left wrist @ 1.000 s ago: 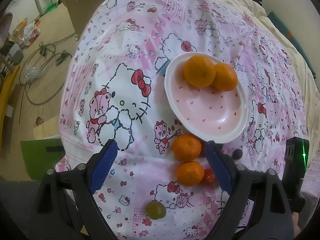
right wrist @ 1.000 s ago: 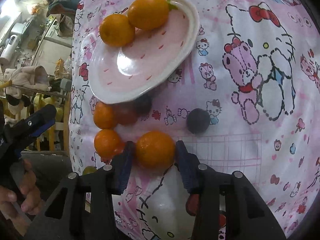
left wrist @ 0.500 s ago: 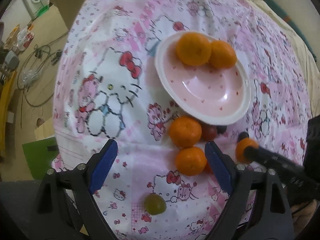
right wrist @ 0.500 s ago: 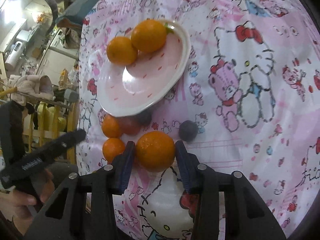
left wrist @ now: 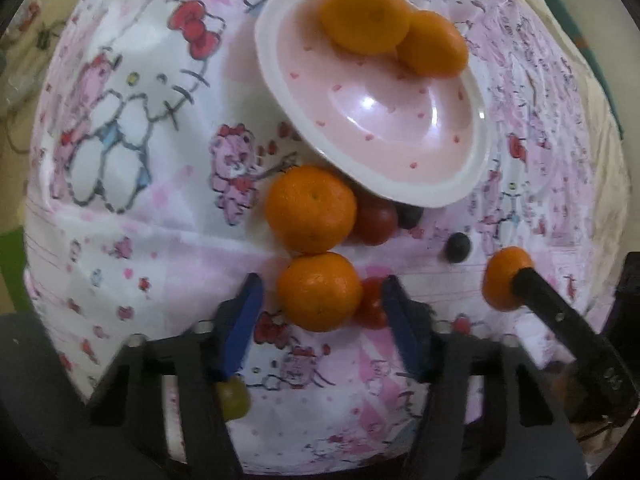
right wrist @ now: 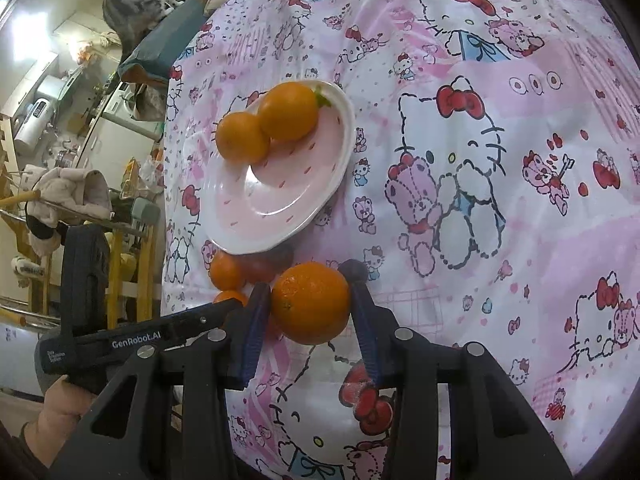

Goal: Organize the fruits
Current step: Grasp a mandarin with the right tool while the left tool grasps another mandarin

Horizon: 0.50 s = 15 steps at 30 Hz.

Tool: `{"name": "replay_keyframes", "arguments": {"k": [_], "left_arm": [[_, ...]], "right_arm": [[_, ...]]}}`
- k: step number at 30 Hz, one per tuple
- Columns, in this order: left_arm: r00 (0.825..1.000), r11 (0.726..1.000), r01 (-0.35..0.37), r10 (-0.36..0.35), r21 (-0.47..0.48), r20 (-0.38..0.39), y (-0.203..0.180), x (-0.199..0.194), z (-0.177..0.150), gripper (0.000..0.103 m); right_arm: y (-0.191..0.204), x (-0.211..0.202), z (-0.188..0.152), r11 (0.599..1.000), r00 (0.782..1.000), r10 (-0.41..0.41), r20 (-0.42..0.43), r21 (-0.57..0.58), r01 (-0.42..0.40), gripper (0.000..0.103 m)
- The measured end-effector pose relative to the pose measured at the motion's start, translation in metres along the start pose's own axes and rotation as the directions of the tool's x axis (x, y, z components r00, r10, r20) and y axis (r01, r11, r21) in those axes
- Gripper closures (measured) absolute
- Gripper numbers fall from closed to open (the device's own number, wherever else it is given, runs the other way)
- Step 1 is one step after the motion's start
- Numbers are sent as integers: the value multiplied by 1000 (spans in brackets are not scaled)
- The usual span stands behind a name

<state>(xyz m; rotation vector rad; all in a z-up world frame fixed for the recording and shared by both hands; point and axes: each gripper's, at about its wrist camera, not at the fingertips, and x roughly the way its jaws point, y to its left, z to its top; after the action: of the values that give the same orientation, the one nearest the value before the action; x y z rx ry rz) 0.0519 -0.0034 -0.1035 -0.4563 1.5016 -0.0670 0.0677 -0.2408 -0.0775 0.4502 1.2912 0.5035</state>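
Observation:
A pink plate (left wrist: 400, 128) holds two mandarins (left wrist: 366, 14) on a Hello Kitty cloth. In the left wrist view my left gripper (left wrist: 320, 300) is open, its blue jaws on either side of a mandarin (left wrist: 318, 290) on the cloth, with a red cherry tomato (left wrist: 372, 304) beside it. Another mandarin (left wrist: 310, 208) lies just beyond, below the plate. My right gripper (right wrist: 308, 308) is shut on a mandarin (right wrist: 312, 308) and holds it above the cloth, near the plate (right wrist: 280, 200). That held mandarin also shows in the left wrist view (left wrist: 502, 278).
A red tomato (left wrist: 376, 220) and two dark grapes (left wrist: 458, 246) lie below the plate's rim. A green grape (left wrist: 234, 400) sits under my left gripper. The left gripper's body (right wrist: 120, 332) is at left in the right wrist view. A cat (right wrist: 136, 4) sits beyond the table.
My left gripper has moved forward and narrowed around the near mandarin. My right gripper has lifted its mandarin up off the cloth.

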Motion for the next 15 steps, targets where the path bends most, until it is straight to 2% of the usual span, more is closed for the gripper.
{"name": "replay_keyframes", "arguments": {"k": [1, 2, 5, 10, 15], "left_arm": [[1000, 1000, -3, 3, 1, -2, -1, 0, 0, 55], [1000, 1000, -15, 15, -2, 1, 0, -1, 0, 66], [1000, 1000, -14, 14, -12, -4, 1, -1, -1, 66], [997, 994, -74, 72, 79, 25, -8, -5, -5, 67], [994, 987, -98, 91, 126, 61, -13, -10, -6, 67]], "right_arm": [[0, 0, 1, 1000, 1000, 1, 0, -2, -1, 60], [1, 0, 1, 1000, 1000, 2, 1, -4, -2, 60], [2, 0, 1, 1000, 1000, 1, 1, -11, -1, 60], [4, 2, 1, 1000, 1000, -2, -1, -9, 2, 60], [0, 4, 4, 1000, 1000, -12, -1, 5, 12, 60]]}}
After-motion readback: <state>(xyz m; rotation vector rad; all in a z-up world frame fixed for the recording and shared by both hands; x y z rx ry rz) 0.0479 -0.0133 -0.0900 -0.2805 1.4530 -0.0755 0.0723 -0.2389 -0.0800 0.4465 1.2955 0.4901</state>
